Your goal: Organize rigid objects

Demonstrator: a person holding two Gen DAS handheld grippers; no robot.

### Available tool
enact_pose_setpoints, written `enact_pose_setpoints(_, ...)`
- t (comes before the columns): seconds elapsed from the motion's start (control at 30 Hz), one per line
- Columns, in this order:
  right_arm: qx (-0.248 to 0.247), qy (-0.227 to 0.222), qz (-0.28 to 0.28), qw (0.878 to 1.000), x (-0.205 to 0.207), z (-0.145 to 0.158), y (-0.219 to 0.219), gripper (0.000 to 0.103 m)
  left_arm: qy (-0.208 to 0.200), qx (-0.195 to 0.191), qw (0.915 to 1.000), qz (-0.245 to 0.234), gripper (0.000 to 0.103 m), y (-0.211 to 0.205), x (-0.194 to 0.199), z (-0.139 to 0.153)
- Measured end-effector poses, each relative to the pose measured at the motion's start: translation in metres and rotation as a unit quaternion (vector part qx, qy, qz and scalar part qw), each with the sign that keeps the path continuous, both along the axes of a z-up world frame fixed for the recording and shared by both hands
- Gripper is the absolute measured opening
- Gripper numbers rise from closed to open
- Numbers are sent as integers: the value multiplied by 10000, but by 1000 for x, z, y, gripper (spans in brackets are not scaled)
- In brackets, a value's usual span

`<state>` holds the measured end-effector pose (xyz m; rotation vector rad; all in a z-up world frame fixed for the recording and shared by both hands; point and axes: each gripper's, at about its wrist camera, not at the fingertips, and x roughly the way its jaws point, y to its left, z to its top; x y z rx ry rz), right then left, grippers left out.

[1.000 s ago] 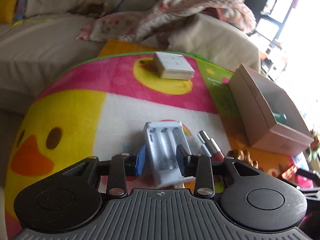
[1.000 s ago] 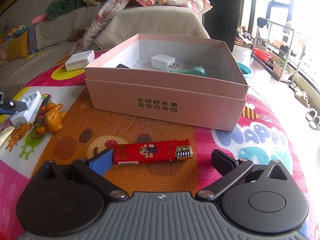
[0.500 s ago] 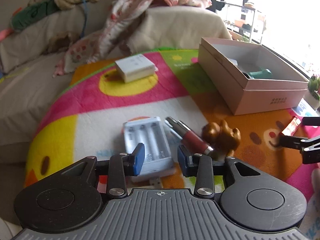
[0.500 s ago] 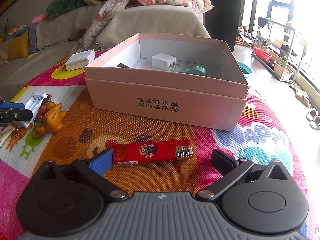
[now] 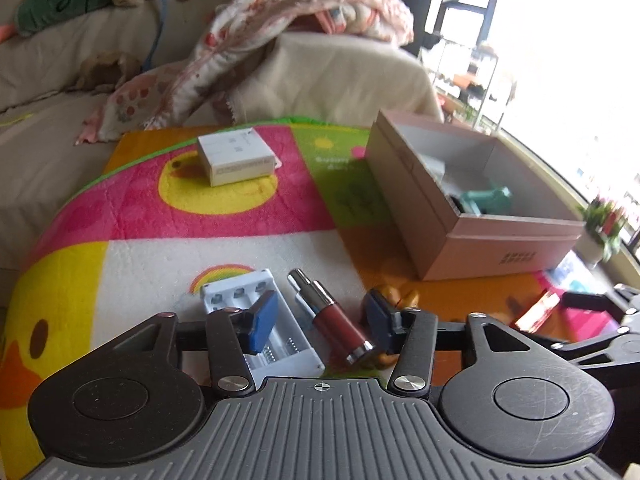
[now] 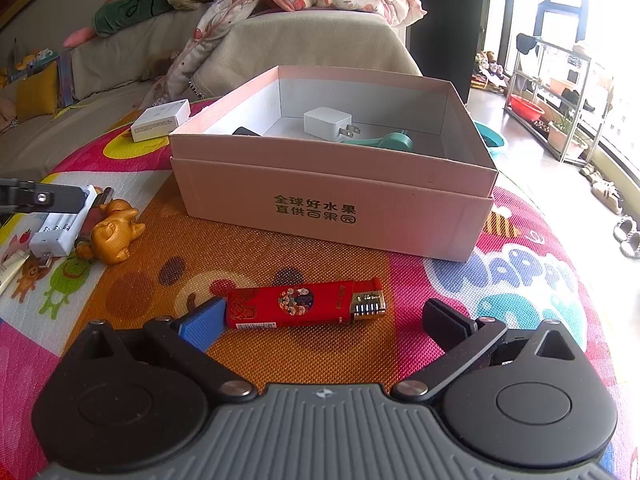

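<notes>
My left gripper [image 5: 320, 318] is open and low over the mat. A dark red tube with silver caps [image 5: 330, 314] lies between its fingers. A white battery charger [image 5: 260, 326] lies under its left finger, and a golden figurine [image 5: 400, 294] sits behind its right finger. My right gripper [image 6: 324, 318] is open around a red lighter [image 6: 306, 304] that lies crosswise on the mat. The open pink box [image 6: 332, 196] stands behind the lighter and holds a white plug adapter [image 6: 326, 124] and a teal object [image 6: 384, 142].
A small white box [image 5: 236, 156] sits on the far side of the colourful mat [image 5: 160, 252]. A sofa with blankets [image 5: 304, 20] stands behind. The mat curves down at its edges. A tube end [image 6: 12, 270] lies at the left in the right wrist view.
My left gripper let go of the battery charger, opened wider and shifted right, so the red tube now lies between its fingers. My right gripper has not moved.
</notes>
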<state>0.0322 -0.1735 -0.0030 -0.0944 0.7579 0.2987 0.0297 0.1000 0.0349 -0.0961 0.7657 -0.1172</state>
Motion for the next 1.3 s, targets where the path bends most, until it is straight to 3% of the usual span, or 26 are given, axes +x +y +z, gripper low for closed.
enact_pose_setpoints(0.03, -3, 1, 1, 10000, 0, 0, 0, 103, 68, 64, 10000, -32, 38, -4, 5, -3)
enact_pose_setpoints(0.1, -4, 17, 38, 10000, 1, 0, 0, 103, 117, 151, 9998, -94, 34, -11, 12, -11)
enact_pose_setpoints(0.23, 8, 52, 122, 9999, 3, 0, -2, 103, 13, 171, 9995, -280, 33, -22, 16, -13)
enact_pose_setpoints(0.33, -18, 28, 120, 9999, 2, 0, -1, 103, -67, 204, 9984, -518, 26, -30, 11, -12)
enact_pose_setpoints(0.47, -18, 8, 107, 9999, 0, 0, -1, 103, -556, 645, 9932, -791, 27, -46, -9, -3)
enact_pose_setpoints(0.57, -18, 7, 105, 9999, 0, 0, -1, 103, -493, 658, 9927, -879, 27, -46, -14, -2)
enact_pose_setpoints(0.67, -16, 8, 106, 9999, 0, 0, -1, 103, -285, 733, 9936, -814, 27, -40, -14, -12)
enact_pose_setpoints(0.93, -16, 8, 109, 9999, 1, 0, -1, 103, -225, 896, 9952, -314, 31, -11, -4, -15)
enact_pose_setpoints(1.07, -17, 7, 110, 9999, 1, 0, -1, 103, -551, 593, 9955, -501, 30, -10, -13, -1)
enact_pose_setpoints(1.2, -18, 7, 109, 9999, 0, 0, -1, 103, -371, -667, 9929, -909, 30, -19, -11, 2)
enact_pose_setpoints(1.23, -13, 6, 110, 9999, 0, 0, -1, 103, -267, -780, 9923, -929, 30, -26, -7, 0)
enact_pose_setpoints(1.3, -1, 6, 104, 9999, 1, 1, -2, 103, -95, -652, 9934, -935, 31, -40, 0, -8)
